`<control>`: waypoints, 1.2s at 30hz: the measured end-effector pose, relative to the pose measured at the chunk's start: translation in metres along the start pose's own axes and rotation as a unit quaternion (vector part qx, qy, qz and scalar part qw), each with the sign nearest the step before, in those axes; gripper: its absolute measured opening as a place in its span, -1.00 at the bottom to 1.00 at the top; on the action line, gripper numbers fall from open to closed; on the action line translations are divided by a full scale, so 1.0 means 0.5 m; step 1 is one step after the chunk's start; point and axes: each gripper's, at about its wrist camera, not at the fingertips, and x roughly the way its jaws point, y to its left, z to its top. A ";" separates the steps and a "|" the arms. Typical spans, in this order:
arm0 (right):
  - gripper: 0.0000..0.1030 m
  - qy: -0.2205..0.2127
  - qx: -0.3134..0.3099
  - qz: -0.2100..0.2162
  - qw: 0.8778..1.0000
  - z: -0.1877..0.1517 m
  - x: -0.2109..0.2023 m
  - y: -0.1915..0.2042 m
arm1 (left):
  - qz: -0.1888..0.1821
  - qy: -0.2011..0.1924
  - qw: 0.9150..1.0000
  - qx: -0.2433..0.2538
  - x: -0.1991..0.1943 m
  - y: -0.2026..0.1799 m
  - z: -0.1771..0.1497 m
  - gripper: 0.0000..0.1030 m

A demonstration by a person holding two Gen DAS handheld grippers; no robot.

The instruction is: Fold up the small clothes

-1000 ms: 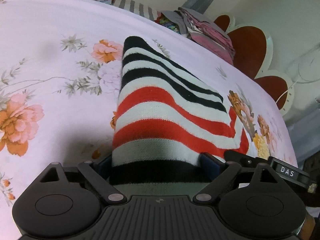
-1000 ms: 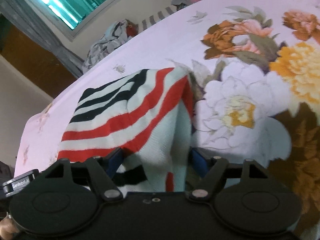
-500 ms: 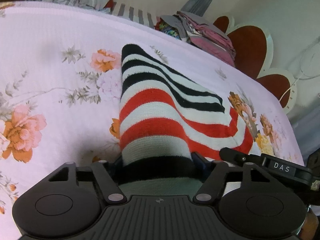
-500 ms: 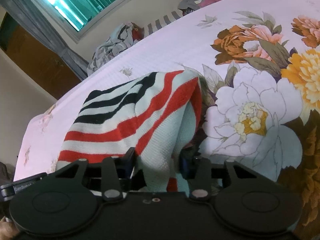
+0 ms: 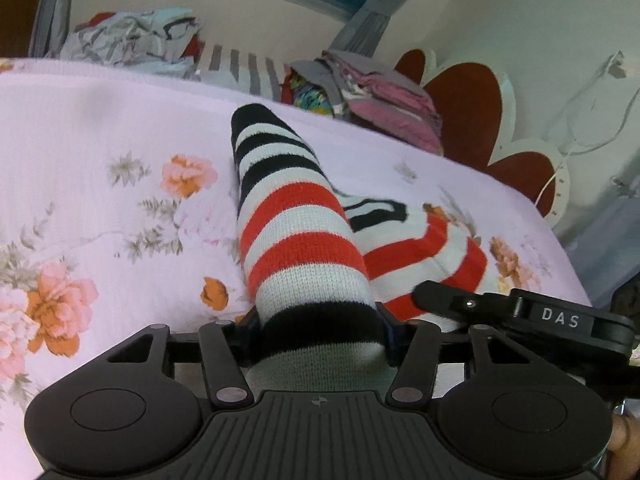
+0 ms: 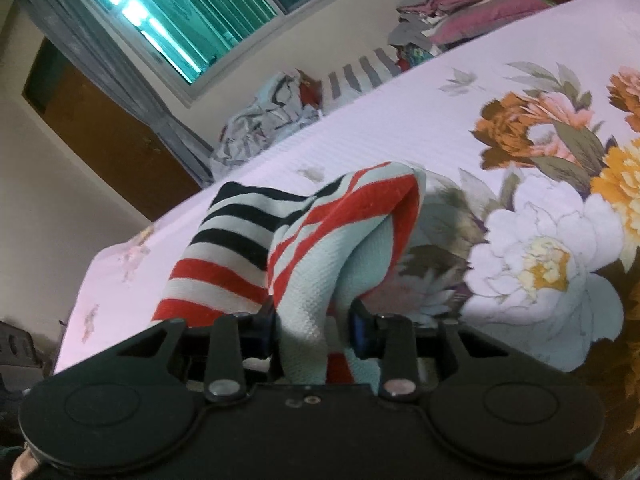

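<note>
A small knit garment with black, red and white stripes [image 5: 296,232] lies on the pink floral bed sheet [image 5: 100,152], its near edge raised. In the left wrist view my left gripper [image 5: 320,332] has its jaws closing on a bunched black-striped part of that edge, and the pads press its sides. To the right, the other gripper's body [image 5: 520,316] rests over the red stripes. In the right wrist view the striped garment [image 6: 240,248] bunches up into my right gripper [image 6: 314,328], whose jaws are closing on a white fold of it.
A loose heap of clothes [image 5: 132,40] lies at the far edge of the bed under the window. A stack of folded pink and grey clothes [image 5: 384,100] sits near the red-brown headboard [image 5: 472,100]. A brown door [image 6: 100,132] stands at left in the right wrist view.
Both grippers' jaws have narrowed onto the garment's near edge and risen with it. The cloth, flat a second ago, now bunches and lifts off the sheet.
</note>
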 end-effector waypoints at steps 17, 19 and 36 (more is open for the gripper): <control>-0.34 -0.015 -0.037 0.045 0.998 -0.072 0.130 0.347 | 0.010 -0.061 0.998 -0.010 -0.242 0.313 0.063 0.06; -0.34 -0.017 -0.036 0.045 0.998 -0.095 0.164 0.409 | 0.007 -0.064 0.998 -0.015 -0.272 0.393 0.071 0.06; -0.34 0.023 -0.064 0.025 0.997 -0.202 0.485 0.653 | 0.065 -0.068 0.995 -0.044 -0.275 0.852 0.122 0.07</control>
